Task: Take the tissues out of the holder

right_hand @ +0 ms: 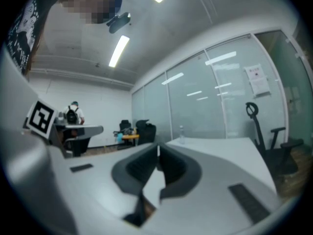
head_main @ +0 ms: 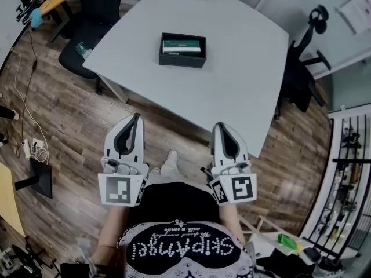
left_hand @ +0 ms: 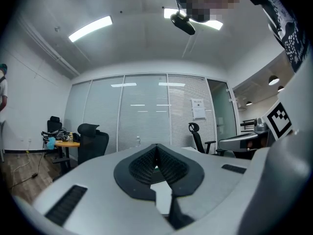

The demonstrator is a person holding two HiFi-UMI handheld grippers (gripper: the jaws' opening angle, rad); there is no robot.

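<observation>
Black holder point(head_main: 182, 57) at upper centre (tissues point(head_main: 181, 46) inside), open white surface point(head_main: 243, 80) all around, left claw point(head_main: 136, 116) and right claw point(head_main: 221, 126) pressed together, empty, below the near edge.

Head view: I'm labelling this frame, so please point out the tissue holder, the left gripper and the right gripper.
tissue holder point(head_main: 181, 61), head view, on its near wall.
left gripper point(head_main: 137, 118), head view, between its closed fingertips.
right gripper point(head_main: 219, 127), head view, between its closed fingertips.

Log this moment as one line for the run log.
left gripper: shut, empty | right gripper: shut, empty | both short of table | holder: on table, tissues inside, untouched
</observation>
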